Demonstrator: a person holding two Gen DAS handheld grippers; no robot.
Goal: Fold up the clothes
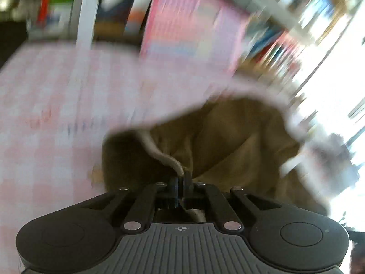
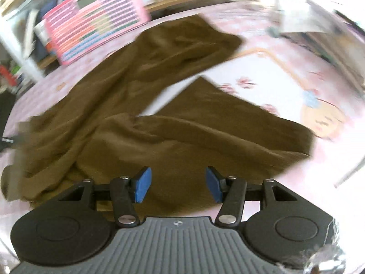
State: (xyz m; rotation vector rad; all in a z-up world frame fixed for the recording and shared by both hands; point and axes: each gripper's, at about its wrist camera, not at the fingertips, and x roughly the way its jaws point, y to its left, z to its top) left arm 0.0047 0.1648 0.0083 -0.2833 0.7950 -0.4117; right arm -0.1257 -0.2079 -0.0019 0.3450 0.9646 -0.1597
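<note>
Left claw [image 1: 181, 183]: jaws pressed together on a pale grey drawstring cord [image 1: 159, 153] and a pinch of the olive-brown soft fabric trousers [image 2: 159, 118]. In the left wrist view the cloth hangs bunched just ahead of the claw, lifted off the surface. That view is heavily motion-blurred; finer detail cannot be read.

Right claw [image 2: 178, 185]: jaws wide apart, blue pads [image 2: 142, 185] bare, nothing between them. It hovers directly above the near part of the garment; whether it touches the cloth cannot be told.

Garment position: spread on the pink printed bed sheet [image 2: 285, 73], with what look like two legs running away from the right claw in a V toward the far edge of the bed, a wedge of sheet showing between them. The left-hand leg is rumpled and ends near a pink striped box [image 2: 91, 20] at the far-left corner; the right-hand leg lies flatter and ends toward the right edge.

Key relation: the long axis of the trousers runs forward and away from the right claw, the waist end nearest both claws. The left already holds the waist; the right is nearer the flatter leg and the free waist corner.

Judgement: early stage, fold not yet formed. The next grasp probably falls to the right claw, on the fabric directly beneath it
</note>
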